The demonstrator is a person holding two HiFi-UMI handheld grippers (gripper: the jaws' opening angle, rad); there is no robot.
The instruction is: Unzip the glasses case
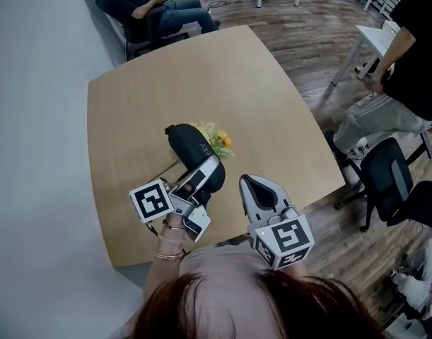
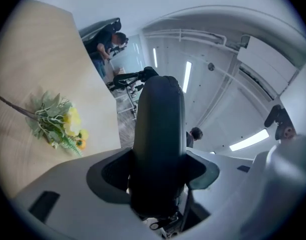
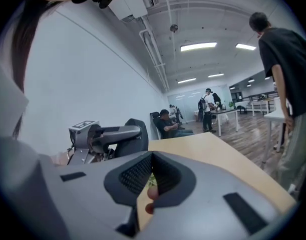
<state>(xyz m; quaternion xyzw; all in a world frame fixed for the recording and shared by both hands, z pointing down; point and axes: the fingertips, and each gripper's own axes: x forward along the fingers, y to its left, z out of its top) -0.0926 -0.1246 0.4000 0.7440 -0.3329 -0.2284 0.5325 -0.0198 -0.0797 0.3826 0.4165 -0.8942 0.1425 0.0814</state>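
Note:
The black glasses case (image 1: 189, 149) is held over the wooden table (image 1: 201, 69), with my left gripper (image 1: 205, 173) shut on its near end. In the left gripper view the case (image 2: 160, 129) stands up between the two jaws and fills the gap. The right gripper view shows the case (image 3: 134, 134) and the left gripper (image 3: 105, 135) off to the left. My right gripper (image 1: 254, 185) hovers near the table's front edge, to the right of the case and apart from it. Its jaws are together, with nothing between them (image 3: 151, 176).
A small bunch of yellow flowers (image 1: 219, 140) lies on the table just right of the case. A person sits in a chair (image 1: 152, 9) beyond the far edge. Another person (image 1: 406, 62) stands at the right by an office chair (image 1: 385, 182).

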